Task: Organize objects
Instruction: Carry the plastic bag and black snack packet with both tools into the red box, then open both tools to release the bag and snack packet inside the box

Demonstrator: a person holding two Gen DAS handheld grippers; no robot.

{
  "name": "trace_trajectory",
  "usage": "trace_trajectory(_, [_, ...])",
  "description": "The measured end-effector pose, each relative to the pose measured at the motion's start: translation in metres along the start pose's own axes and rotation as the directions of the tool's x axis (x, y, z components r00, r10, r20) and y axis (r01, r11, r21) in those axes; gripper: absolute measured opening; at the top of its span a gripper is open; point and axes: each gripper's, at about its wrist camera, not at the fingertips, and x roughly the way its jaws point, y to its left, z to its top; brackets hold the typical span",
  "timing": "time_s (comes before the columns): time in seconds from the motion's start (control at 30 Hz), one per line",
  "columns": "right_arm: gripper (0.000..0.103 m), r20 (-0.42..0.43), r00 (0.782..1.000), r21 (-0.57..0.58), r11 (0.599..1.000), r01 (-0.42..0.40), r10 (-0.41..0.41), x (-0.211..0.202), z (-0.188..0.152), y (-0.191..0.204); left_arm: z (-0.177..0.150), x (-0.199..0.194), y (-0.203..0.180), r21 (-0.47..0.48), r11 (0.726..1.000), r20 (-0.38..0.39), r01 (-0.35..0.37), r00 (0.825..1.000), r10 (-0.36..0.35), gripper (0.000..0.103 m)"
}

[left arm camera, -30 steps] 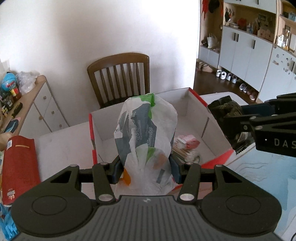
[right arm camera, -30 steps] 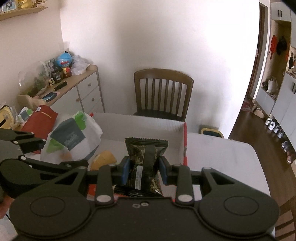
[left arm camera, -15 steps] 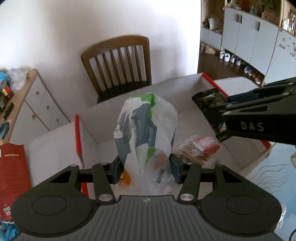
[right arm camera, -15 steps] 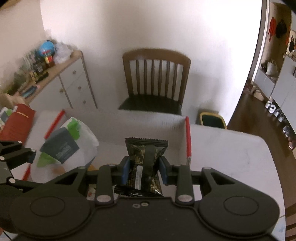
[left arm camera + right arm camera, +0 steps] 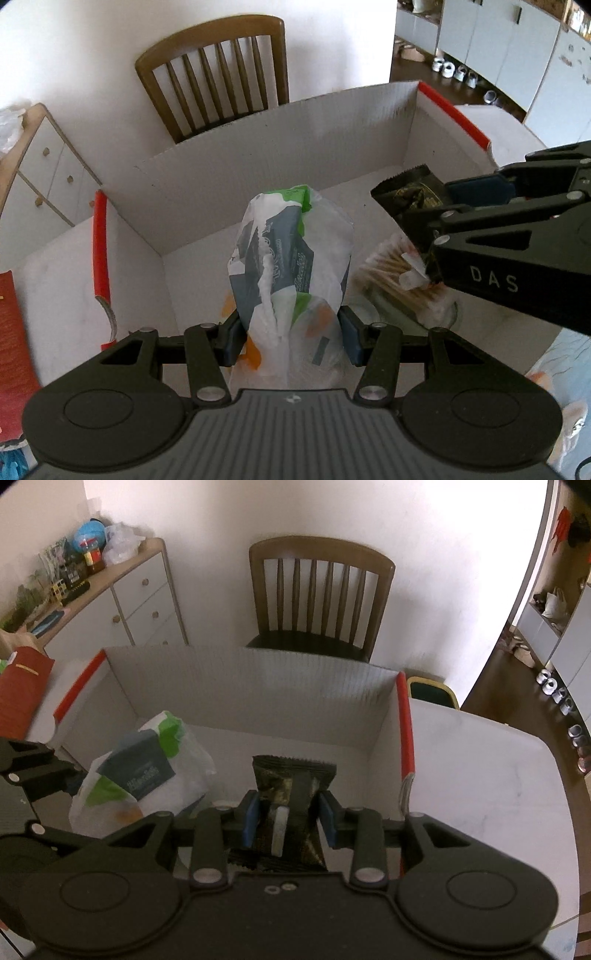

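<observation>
Both claws hang over the open box (image 5: 314, 686) on the tabletop (image 5: 480, 768), so the things can go inside. The left claw (image 5: 291, 339) pinches a white bag (image 5: 291, 258) by its sides and holds it upright over the box floor. The right claw (image 5: 288, 819) has a dark snack pack (image 5: 295, 779) between its pads. Its jaws are opening, and a small gap shows at the pads, so it looks like it is letting the pack drop in. A bundle of swabs (image 5: 399, 273) already lies in the box.

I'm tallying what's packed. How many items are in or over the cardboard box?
3: white plastic bag in the left gripper, dark snack packet between the opening right gripper, cotton swabs on the floor. More may be hidden.
</observation>
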Motion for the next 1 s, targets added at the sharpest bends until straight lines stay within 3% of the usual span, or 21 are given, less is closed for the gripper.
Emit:
trace_trajectory(0.1, [0.037,-0.003,1.0,-0.001,1.0,0.0,0.0,0.002,-0.002,0.0,0.002,0.001,-0.002,0.006,1.0,-0.001,-0.003,1.0,0.003,0.054])
trace_trajectory(0.23, [0.038,0.002,1.0,-0.008,1.0,0.003,-0.003,0.002,-0.002,0.001,0.0,0.0,-0.002,-0.004,1.0,0.011,-0.005,1.0,0.005,0.065])
trace_trajectory(0.37, [0.039,0.008,1.0,-0.019,1.0,0.009,-0.009,-0.001,-0.002,0.003,-0.001,0.001,-0.002,-0.002,1.0,0.012,-0.005,1.0,0.005,0.065])
trace_trajectory(0.43, [0.04,0.012,1.0,-0.028,1.0,0.013,-0.013,-0.003,-0.003,0.004,-0.003,-0.001,-0.002,-0.008,1.0,0.014,-0.003,1.0,0.003,0.072])
trace_trajectory(0.6, [0.053,0.032,0.999,-0.037,0.999,0.002,-0.001,-0.013,-0.004,0.005,-0.007,-0.009,-0.001,-0.016,1.0,0.032,-0.004,0.999,0.004,0.073])
trace_trajectory(1.0, [0.054,0.097,0.995,-0.052,0.999,-0.017,0.021,-0.061,-0.01,0.003,-0.014,-0.051,0.01,-0.06,0.998,0.117,0.012,0.993,-0.005,0.073])
